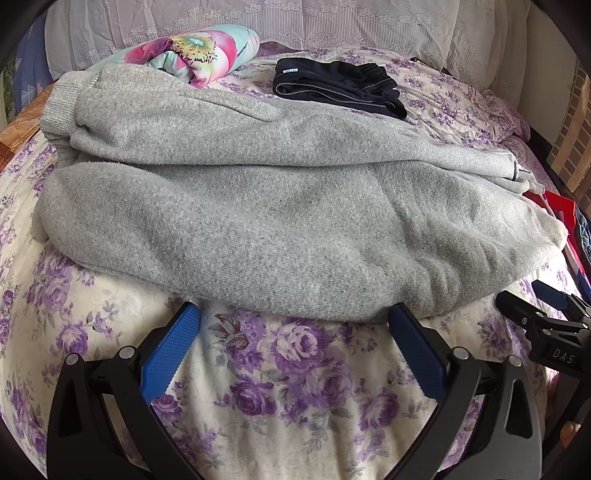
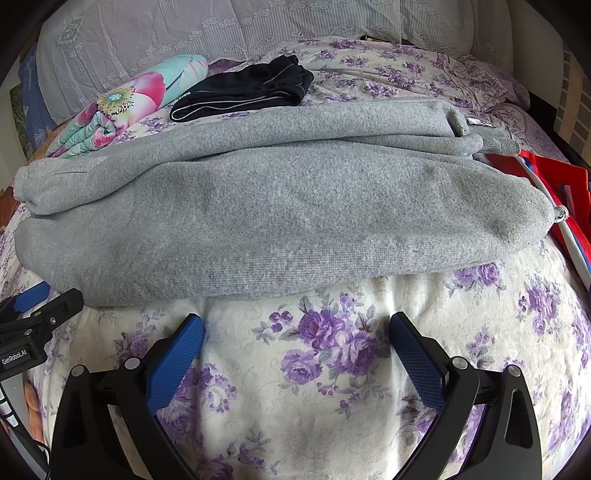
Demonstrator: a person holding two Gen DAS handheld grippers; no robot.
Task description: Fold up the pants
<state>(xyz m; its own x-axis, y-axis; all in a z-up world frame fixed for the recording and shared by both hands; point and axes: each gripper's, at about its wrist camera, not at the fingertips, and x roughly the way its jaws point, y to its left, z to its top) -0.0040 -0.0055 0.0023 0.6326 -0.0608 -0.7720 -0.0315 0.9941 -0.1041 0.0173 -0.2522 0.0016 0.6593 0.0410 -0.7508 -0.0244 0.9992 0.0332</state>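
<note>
The grey pants [image 1: 280, 206] lie across the middle of both wrist views, folded lengthwise into a long thick bundle on the bed [image 1: 295, 387], which wears a cream sheet printed with purple roses. In the left wrist view the ribbed waistband end sits at the upper left of the frame and the other end reaches the right edge; a second layer of the same grey cloth lies on the far half of the bundle.

The left claw [image 1: 295, 321] hovers over bare sheet at the bottom centre of its frame, its blue pads [image 1: 173, 350] spread wide and holding nothing, the tips just short of the near edge of the pants. The right claw [image 2: 295, 326] is likewise spread wide and empty at the bottom centre of its own view, tips near the grey hem but apart from it. Each claw shows in the other's frame, at the lower right and lower left edges.

Beyond the pants, a dark folded garment [image 1: 340, 86] rests on the sheet in the upper centre, and a rolled flowered quilt [image 1: 199, 55] in pink and teal lies in the upper left. A lace-covered pillow [image 1: 258, 22] runs along the top. At the right edge is something red [image 2: 554, 181], perhaps a bag or cloth; the view is too warped to tell.
</note>
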